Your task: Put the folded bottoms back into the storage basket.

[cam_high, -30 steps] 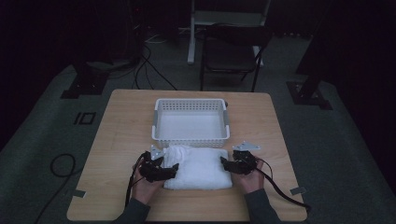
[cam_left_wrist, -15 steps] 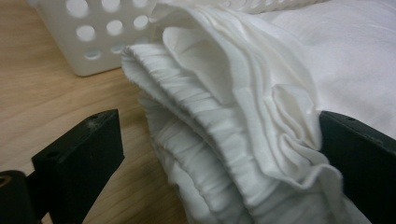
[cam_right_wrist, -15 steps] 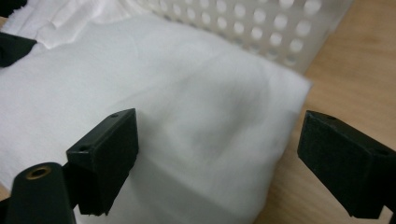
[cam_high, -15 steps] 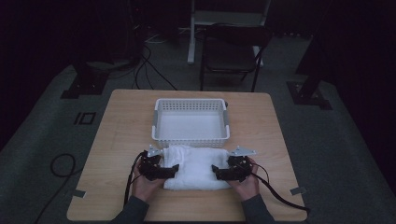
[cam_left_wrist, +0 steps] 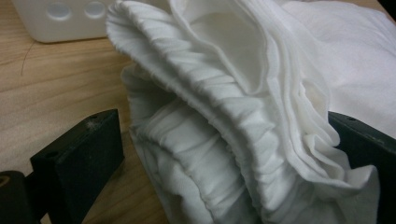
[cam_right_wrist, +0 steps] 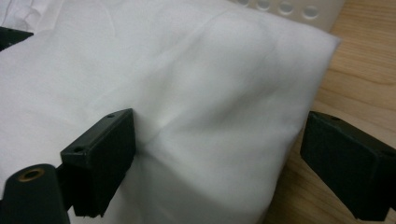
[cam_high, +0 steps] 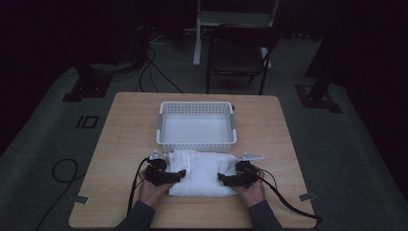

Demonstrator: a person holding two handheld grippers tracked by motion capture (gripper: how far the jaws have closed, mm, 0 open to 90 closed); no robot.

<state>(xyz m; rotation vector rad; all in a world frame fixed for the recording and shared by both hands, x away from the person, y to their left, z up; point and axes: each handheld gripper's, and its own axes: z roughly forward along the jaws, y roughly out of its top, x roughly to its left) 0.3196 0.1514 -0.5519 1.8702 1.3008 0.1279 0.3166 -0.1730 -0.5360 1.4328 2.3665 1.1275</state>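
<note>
Recording lab or studio: dark room, grey carpeted floor, loose cables at far left, black stand bases flanking a lone wooden bench, empty chair beyond.

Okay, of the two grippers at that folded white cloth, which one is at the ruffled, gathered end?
The left gripper. Its jaws straddle the folded white cloth at its bunched, ribbed edge, while the right gripper straddles a smooth, flat corner.
</note>
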